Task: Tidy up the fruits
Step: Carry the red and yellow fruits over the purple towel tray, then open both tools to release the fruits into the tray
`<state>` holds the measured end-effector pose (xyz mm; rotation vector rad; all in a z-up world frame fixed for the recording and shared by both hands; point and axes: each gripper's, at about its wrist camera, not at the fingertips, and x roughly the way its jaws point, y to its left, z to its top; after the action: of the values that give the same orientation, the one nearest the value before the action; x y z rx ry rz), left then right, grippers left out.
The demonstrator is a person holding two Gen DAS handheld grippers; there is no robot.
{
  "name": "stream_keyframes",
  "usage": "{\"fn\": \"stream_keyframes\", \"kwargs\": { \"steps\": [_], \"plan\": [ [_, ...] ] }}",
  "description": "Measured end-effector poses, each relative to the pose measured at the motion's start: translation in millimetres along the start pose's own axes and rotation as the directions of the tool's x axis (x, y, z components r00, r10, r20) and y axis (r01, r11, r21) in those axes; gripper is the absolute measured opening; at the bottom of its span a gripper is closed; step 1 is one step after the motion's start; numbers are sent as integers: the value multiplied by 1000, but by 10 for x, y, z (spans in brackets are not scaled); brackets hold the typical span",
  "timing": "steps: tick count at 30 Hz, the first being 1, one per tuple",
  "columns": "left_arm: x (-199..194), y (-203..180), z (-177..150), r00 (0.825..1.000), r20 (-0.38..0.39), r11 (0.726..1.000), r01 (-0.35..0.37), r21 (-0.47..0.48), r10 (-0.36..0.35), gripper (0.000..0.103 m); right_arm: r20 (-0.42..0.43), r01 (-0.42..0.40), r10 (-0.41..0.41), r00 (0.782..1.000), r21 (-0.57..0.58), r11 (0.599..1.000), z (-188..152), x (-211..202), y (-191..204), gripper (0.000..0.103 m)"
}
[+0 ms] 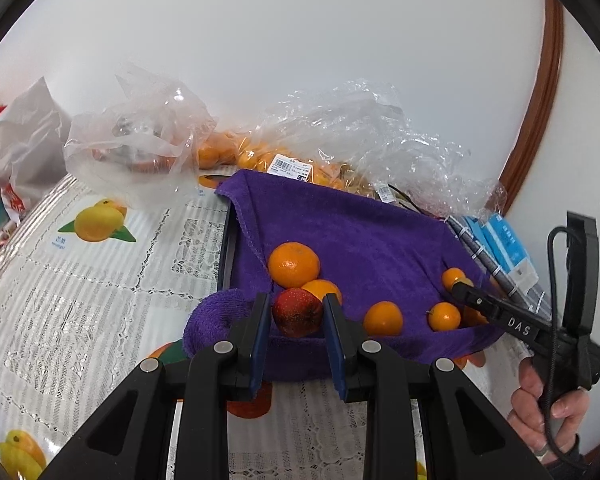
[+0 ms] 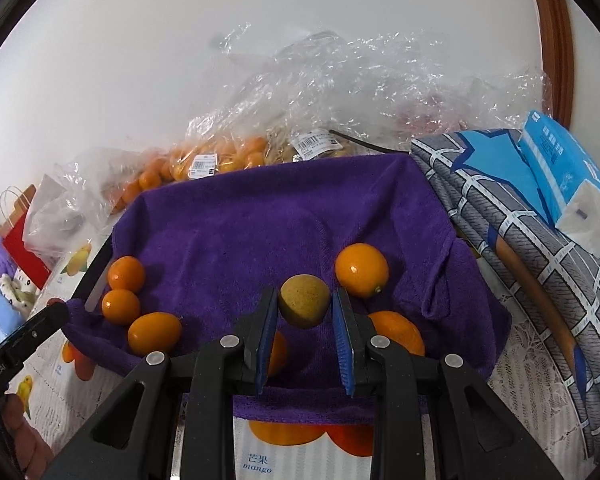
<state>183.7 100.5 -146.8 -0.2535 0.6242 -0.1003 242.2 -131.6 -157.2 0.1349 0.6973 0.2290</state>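
Observation:
A tray lined with a purple towel (image 1: 352, 224) holds several orange fruits. My left gripper (image 1: 297, 312) is shut on a small red fruit (image 1: 298, 312) at the tray's near left edge, just in front of a large orange (image 1: 294, 264). My right gripper (image 2: 305, 308) is shut on a dull yellow-green round fruit (image 2: 305, 306) over the purple towel (image 2: 284, 224), with an orange kumquat (image 2: 362, 270) to its right and three kumquats (image 2: 126, 274) at the left. The right gripper also shows in the left wrist view (image 1: 462, 290), at the tray's right side.
Clear plastic bags of small oranges (image 1: 256, 156) and crumpled plastic (image 2: 340, 80) lie behind the tray against the white wall. A folded grey patterned cloth (image 2: 512, 232) and a blue tissue pack (image 2: 564, 176) lie right of the tray. The table has a lace cover with fruit prints (image 1: 96, 220).

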Motion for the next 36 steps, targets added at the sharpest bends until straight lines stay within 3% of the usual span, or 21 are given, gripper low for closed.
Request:
{"fn": "stream_keyframes", "kwargs": {
  "steps": [6, 9, 13, 18, 21, 30, 36],
  "plan": [
    [65, -185, 53, 1000, 3, 998, -17, 56, 17, 25, -7, -12, 12, 1000, 32, 999, 3, -33, -53, 28],
    [188, -343, 217, 999, -27, 997, 46, 54, -45, 25, -5, -28, 28, 1000, 45, 999, -13, -70, -76, 30],
    [474, -467, 344, 998, -49, 998, 31, 56, -28, 25, -2, -52, 52, 999, 65, 997, -39, -119, -95, 34],
    [668, -466, 240, 997, -73, 997, 12, 70, -7, 25, 3, -62, 62, 998, 95, 994, -26, -171, -119, 35],
    [683, -429, 245, 996, -80, 998, 38, 45, -34, 25, 23, -70, 68, 997, 127, 989, -8, -228, -174, 38],
    [670, -442, 231, 997, -73, 998, 22, 52, -19, 25, 42, -76, 68, 997, 228, 971, 29, -278, -381, 39],
    [668, -448, 228, 997, -74, 998, 29, 54, -25, 28, 53, -34, 24, 998, 194, 981, 12, -322, -336, 39]
  ]
}}
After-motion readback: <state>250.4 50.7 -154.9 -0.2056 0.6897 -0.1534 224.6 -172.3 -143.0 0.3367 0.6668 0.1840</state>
